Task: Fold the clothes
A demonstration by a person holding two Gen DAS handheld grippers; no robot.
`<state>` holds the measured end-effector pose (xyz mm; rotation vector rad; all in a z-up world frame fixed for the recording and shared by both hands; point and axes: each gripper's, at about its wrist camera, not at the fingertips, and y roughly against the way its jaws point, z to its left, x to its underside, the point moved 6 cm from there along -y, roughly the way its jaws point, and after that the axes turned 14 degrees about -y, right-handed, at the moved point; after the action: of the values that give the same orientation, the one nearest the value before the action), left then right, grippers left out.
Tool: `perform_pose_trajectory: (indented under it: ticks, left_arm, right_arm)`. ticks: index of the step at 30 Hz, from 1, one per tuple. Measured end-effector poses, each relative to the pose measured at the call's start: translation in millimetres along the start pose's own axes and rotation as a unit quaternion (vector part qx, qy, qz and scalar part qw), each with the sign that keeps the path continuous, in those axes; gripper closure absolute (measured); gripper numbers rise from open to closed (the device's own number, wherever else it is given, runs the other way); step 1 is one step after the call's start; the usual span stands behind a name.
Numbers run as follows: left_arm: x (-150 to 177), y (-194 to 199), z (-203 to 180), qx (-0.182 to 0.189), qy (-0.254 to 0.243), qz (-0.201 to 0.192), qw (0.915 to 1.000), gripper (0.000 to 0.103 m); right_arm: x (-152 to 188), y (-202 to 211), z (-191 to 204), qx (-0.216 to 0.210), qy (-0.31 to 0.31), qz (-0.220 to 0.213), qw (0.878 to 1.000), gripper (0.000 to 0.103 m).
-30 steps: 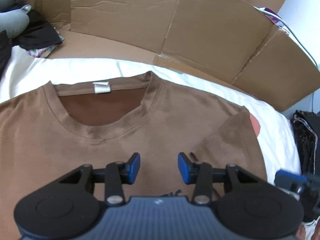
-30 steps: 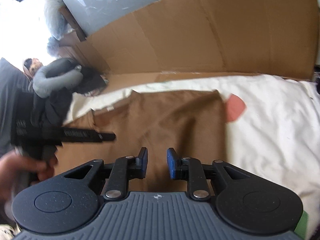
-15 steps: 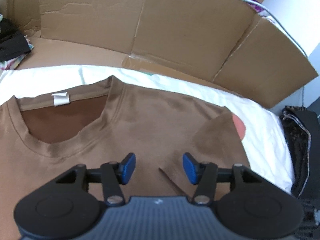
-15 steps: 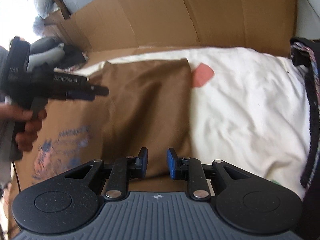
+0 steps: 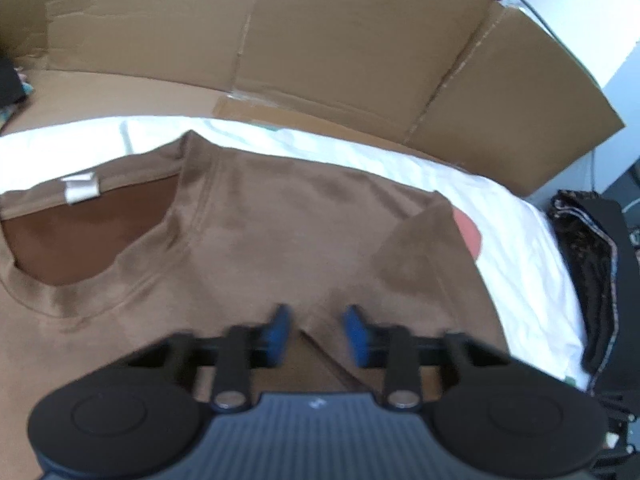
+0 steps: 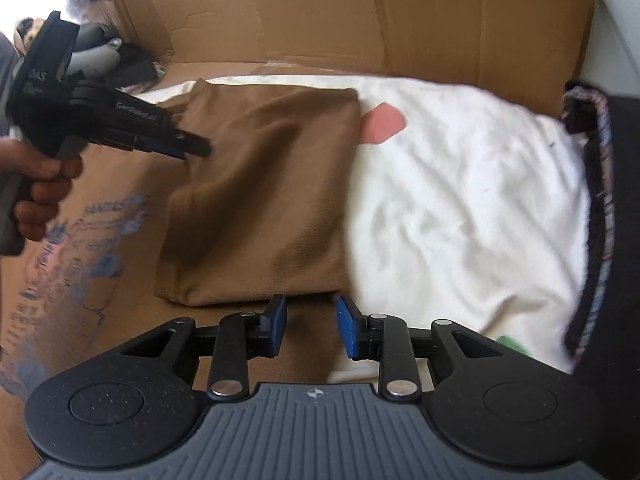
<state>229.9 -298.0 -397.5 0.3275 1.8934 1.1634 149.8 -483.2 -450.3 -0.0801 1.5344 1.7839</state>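
A brown T-shirt (image 5: 248, 248) lies face up on the white sheet (image 5: 516, 240), its collar and white label (image 5: 82, 188) at the left. One side is folded inward as a flap (image 6: 260, 200), next to a blue print (image 6: 88, 240) on the chest. My left gripper (image 5: 316, 332) hangs low over the flap's slanted edge. Its jaws are closing, with that edge of cloth between the blue pads, and a gap still shows. The right wrist view shows the left gripper (image 6: 196, 148) from the side, held by a hand (image 6: 40, 184). My right gripper (image 6: 310, 328) hovers at the flap's near edge, its jaws opening with nothing between them.
Cardboard walls (image 5: 360, 40) stand behind the sheet. A pink patch (image 6: 382, 122) shows on the sheet beside the flap. Dark patterned cloth (image 6: 600, 208) hangs along the right edge. A heap of dark and grey clothing (image 6: 104, 56) lies at the far left.
The left gripper slid right and down to the folded flap's edge and its jaws narrowed. The right gripper sank to the flap's near edge and its jaws widened.
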Motion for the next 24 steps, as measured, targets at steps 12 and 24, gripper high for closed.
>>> perform_pose_trajectory:
  ticks: [12, 24]
  left_arm:
    - [-17.9, 34.0, 16.8, -0.027, 0.039, -0.037, 0.9981, 0.099]
    - [-7.3, 16.0, 18.0, -0.025, 0.03, -0.022, 0.999, 0.049]
  right_arm:
    - [-4.0, -14.8, -18.5, 0.023, -0.004, -0.014, 1.0, 0.072]
    - [-1.6, -15.2, -16.6, 0.033, 0.009, -0.015, 0.999, 0.075]
